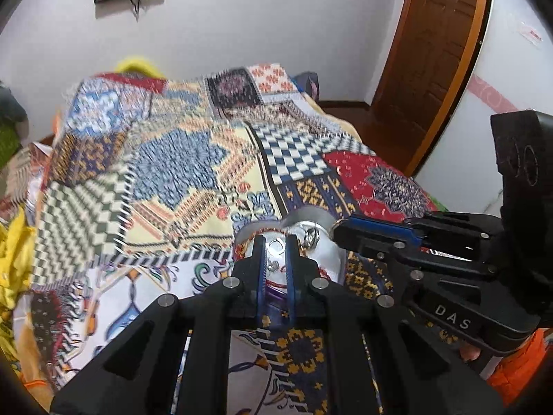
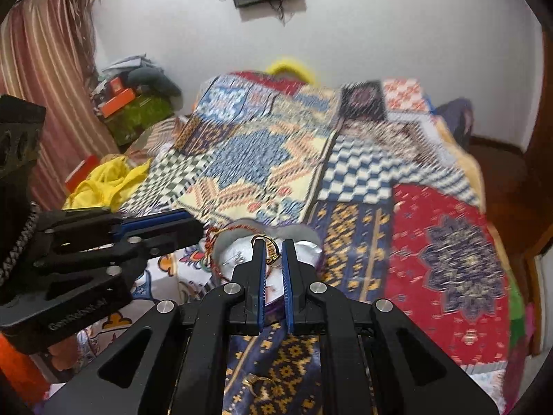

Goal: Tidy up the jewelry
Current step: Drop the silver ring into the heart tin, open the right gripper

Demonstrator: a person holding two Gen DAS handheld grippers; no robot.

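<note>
Gold ring [image 2: 266, 249] sits between your right gripper [image 2: 274, 252] fingers, which stand narrowly apart over the silver heart-shaped dish [image 2: 307, 247] on the patchwork bedspread [image 2: 446, 242]; whether they pinch it is unclear. Your left gripper [image 1: 275, 246] hovers narrowly parted, holding nothing.

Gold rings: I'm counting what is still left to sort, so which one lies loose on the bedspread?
The ring low in the right wrist view, flat on the blue-and-gold patch under the right gripper. The other gold ring sits between the fingers above the silver tray.
</note>
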